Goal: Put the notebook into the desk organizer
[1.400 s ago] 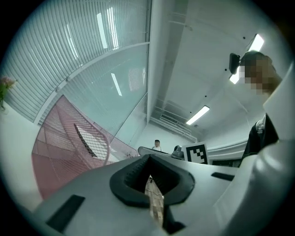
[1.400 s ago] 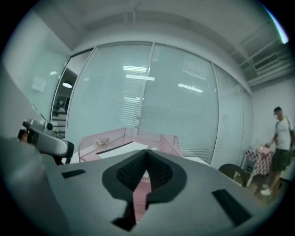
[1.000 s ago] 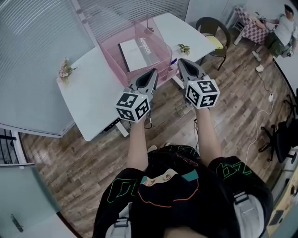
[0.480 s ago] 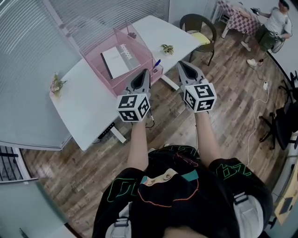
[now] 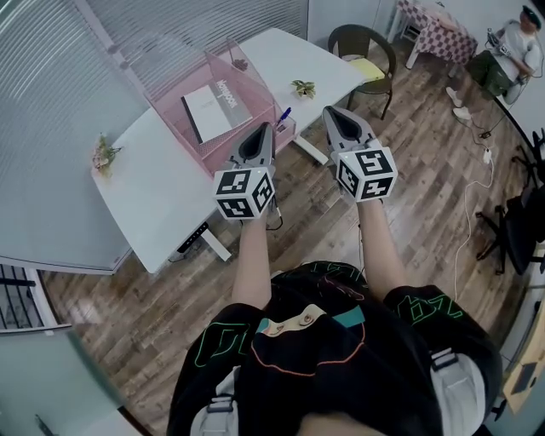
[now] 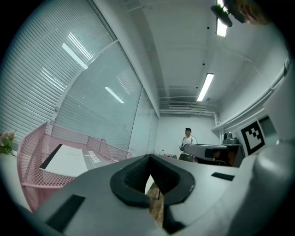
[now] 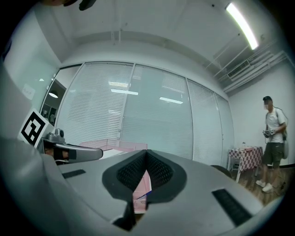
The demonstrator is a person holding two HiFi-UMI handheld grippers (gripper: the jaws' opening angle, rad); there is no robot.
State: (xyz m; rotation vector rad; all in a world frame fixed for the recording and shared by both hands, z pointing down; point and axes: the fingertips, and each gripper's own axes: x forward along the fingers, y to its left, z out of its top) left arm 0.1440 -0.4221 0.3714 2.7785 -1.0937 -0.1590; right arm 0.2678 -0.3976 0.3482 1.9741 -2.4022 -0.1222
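Observation:
The pink mesh desk organizer (image 5: pixel 197 134) stands on the white table (image 5: pixel 162 192). The white notebook (image 5: pixel 215 107) with a dark spine lies inside it, and also shows in the left gripper view as the notebook (image 6: pixel 69 159) within the organizer (image 6: pixel 30 161). My left gripper (image 5: pixel 262 129) is shut and empty, held in the air just off the table's near edge, right of the organizer. My right gripper (image 5: pixel 331 113) is also shut and empty, beside it over the wooden floor. The left gripper (image 6: pixel 148 157) and right gripper (image 7: pixel 146 151) show their pads meeting with nothing between them.
Two small plants (image 5: pixel 104 153) (image 5: pixel 301 87) and a blue pen (image 5: pixel 284 117) lie on the table. A chair (image 5: pixel 362 47) stands beyond the table's end. A person (image 5: pixel 509 53) is by a checkered table (image 5: pixel 433 20). Cables (image 5: pixel 473 213) run across the floor. Blinds cover the glass wall (image 5: pixel 51 77).
The table and organizer have slid left and slightly down in the head view. Both grippers stay shut, side by side in front of the body, the notebook unmoved inside the organizer.

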